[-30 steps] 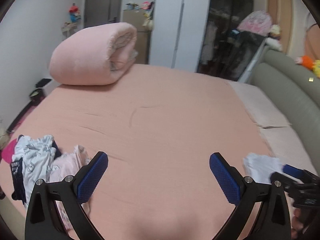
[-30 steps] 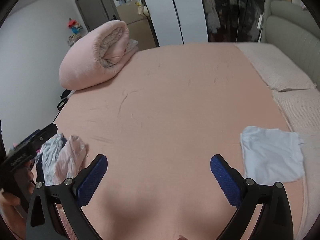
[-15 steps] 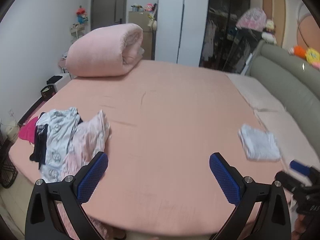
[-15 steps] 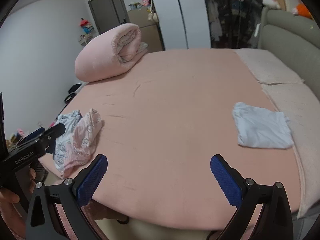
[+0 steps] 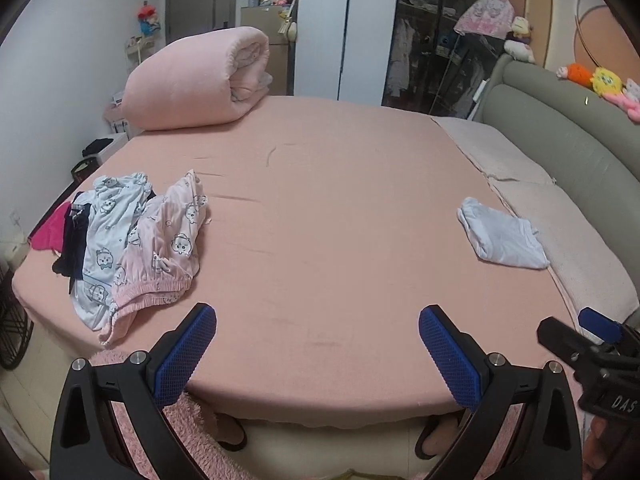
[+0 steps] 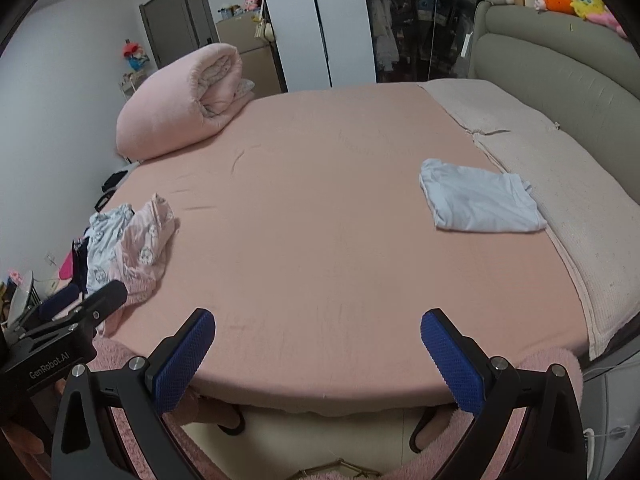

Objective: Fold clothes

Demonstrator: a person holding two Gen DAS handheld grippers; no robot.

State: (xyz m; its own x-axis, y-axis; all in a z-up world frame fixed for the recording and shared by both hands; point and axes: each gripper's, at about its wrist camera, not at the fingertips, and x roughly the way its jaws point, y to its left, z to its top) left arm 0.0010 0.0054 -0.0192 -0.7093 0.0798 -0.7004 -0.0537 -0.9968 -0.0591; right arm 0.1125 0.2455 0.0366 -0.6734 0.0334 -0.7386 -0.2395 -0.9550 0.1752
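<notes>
Presently, in the left wrist view, the left gripper (image 5: 318,354) hangs released and empty off the bed (image 5: 340,216); the unfolded pile (image 5: 136,236) overhangs the edge and may slide off if tugged

In the right wrist view, the right gripper (image 6: 318,356) is released, well apart from the folded garment (image 6: 480,200)

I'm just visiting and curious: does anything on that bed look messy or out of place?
Yes. A heap of unfolded clothes lies crumpled at the bed's left edge, part of it hanging over the side. By contrast, the pale blue garment on the right lies neatly folded.
</notes>
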